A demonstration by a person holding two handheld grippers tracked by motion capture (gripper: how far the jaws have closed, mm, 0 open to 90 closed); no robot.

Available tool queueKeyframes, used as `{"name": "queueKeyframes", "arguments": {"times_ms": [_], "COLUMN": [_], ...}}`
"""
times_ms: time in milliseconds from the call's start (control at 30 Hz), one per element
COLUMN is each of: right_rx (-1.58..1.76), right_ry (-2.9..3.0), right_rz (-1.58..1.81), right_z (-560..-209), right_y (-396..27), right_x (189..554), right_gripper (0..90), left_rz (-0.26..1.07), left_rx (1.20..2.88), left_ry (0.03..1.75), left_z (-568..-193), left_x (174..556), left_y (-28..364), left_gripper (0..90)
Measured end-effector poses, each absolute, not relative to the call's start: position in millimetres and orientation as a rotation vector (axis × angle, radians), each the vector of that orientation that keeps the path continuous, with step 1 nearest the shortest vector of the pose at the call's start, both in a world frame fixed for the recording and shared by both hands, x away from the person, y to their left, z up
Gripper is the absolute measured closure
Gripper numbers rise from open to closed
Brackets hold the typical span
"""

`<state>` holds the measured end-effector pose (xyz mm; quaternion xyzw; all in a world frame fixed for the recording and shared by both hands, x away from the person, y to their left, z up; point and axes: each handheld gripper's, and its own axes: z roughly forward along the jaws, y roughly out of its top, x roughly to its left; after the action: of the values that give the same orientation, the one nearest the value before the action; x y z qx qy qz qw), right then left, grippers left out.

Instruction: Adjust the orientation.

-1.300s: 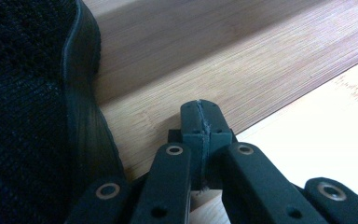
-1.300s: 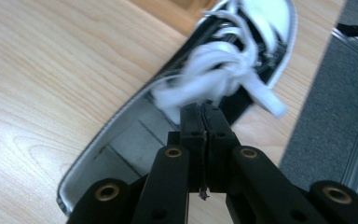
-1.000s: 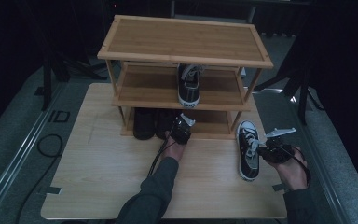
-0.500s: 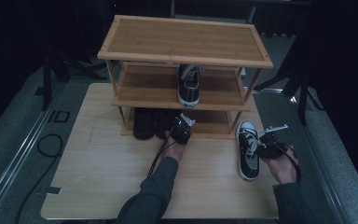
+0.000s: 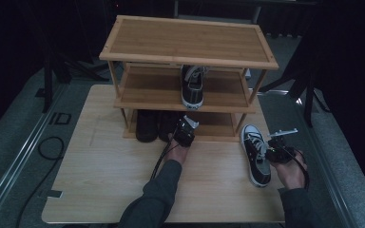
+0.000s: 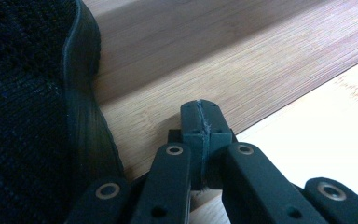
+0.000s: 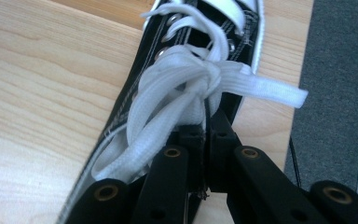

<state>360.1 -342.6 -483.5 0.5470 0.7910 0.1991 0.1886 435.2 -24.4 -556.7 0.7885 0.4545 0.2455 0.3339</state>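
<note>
Right gripper (image 7: 204,135) jaws just closing, apparently clamped on sneaker (image 5: 256,154) collar; left gripper (image 6: 202,122) clenched, empty, at rack (image 5: 190,102).

We see our left hand-held gripper (image 6: 200,116) with its jaws pressed together and nothing between them, tips over the bamboo shelf board (image 6: 242,70). A black knit shoe (image 6: 28,116) sits just beside it; pale table (image 6: 326,135) lies opposite.

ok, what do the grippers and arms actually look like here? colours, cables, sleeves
Both grippers are black: the left gripper and right gripper have flat linkage arms with brass-ringed pivot holes. In the high view the right gripper carries a grey plate, and a black cable trails from the left gripper. A dark grey long sleeve covers the left forearm.
</note>
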Motion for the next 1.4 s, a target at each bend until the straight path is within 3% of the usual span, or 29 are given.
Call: {"name": "queueKeyframes", "arguments": {"times_ms": [567,1400], "right_rx": [1.456,1.238], "right_ry": [2.248,2.388], "right_rz": [0.591,0.638], "right_z": [-461.8,-433.6], "right_y": [-359.9,-339.5], "right_x": [345.5,337.7], "right_gripper": [88.1,88.1], "left_rz": [0.641,0.634], "left_rx": [2.052,2.052], "left_ry": [1.191,1.190], "left_z": [-557.1,-557.1], "left_x": [434.7,435.0], "left_y": [-24.0,-23.3], "left_gripper": [89.8,89.8]}}
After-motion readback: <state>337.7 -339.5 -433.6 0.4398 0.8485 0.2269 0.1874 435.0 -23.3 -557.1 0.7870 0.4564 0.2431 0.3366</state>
